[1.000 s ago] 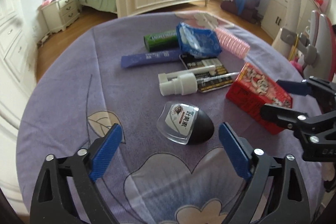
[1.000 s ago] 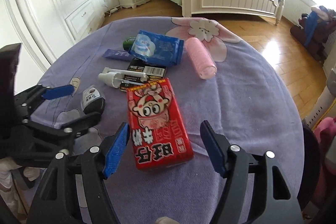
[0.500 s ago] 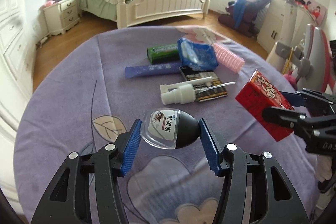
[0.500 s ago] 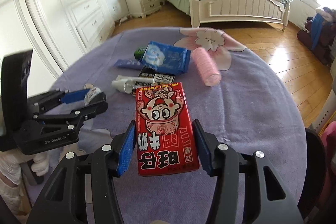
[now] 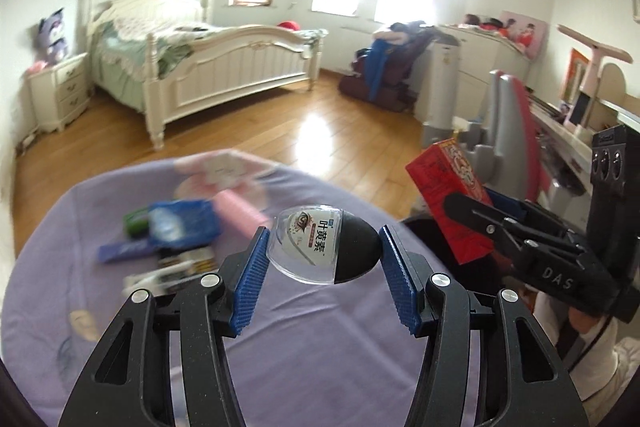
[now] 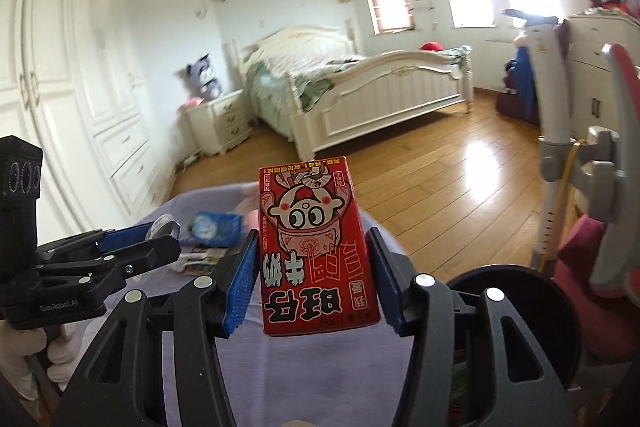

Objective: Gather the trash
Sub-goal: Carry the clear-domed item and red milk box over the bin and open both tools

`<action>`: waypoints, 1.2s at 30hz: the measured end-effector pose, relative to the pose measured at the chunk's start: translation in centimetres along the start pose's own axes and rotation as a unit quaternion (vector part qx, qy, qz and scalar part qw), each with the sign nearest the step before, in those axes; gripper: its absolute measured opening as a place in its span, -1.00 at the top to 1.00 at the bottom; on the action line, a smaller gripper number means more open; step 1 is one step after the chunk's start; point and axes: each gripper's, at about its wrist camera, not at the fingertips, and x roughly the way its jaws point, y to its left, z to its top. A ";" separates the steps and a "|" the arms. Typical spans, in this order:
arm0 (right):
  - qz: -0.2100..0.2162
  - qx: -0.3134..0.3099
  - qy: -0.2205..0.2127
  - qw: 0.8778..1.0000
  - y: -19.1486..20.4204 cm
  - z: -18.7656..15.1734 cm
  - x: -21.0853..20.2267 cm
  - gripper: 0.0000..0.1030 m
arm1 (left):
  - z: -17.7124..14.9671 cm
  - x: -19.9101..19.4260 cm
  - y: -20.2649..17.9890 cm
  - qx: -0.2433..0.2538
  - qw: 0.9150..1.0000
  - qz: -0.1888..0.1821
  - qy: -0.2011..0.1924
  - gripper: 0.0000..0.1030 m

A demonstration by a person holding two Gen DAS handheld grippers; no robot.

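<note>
My left gripper (image 5: 322, 267) is shut on an egg-shaped clear and black container (image 5: 324, 247), held up above the purple tablecloth (image 5: 320, 347). My right gripper (image 6: 312, 279) is shut on a red cartoon-printed carton (image 6: 316, 247), also lifted off the table. In the left wrist view the red carton (image 5: 448, 195) and the right gripper (image 5: 492, 219) hang past the table's right edge. In the right wrist view the left gripper (image 6: 136, 247) shows at the left with the container (image 6: 162, 227). More trash lies blurred on the cloth: a blue packet (image 5: 184, 227), a pink roller (image 5: 240, 213), a purple strip (image 5: 124, 251).
A round black bin (image 6: 520, 311) stands just past the table's right edge, under the right gripper. A grey and red chair (image 5: 508, 131) is beside it. Beyond lie wood floor (image 5: 320, 131) and a white bed (image 5: 224, 67).
Both grippers closed, the left on the egg-shaped container and the right on the red carton. Both then rose off the table and swung right toward its edge.
</note>
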 end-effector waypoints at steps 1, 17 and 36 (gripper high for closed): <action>-0.007 0.009 -0.004 1.000 -1.0 0.0 -0.5 -0.01 | 0.3 0.5 -1.2 0.008 1.000 -0.008 0.000 -0.08; -0.100 0.108 0.008 0.989 -11.8 -4.0 -3.2 -0.01 | 0.6 6.9 -12.4 0.081 0.993 -0.084 0.022 -0.08; -0.165 0.121 0.062 0.977 -16.2 -7.4 -1.9 -0.01 | -0.8 13.8 -14.3 0.078 0.988 -0.107 0.082 -0.08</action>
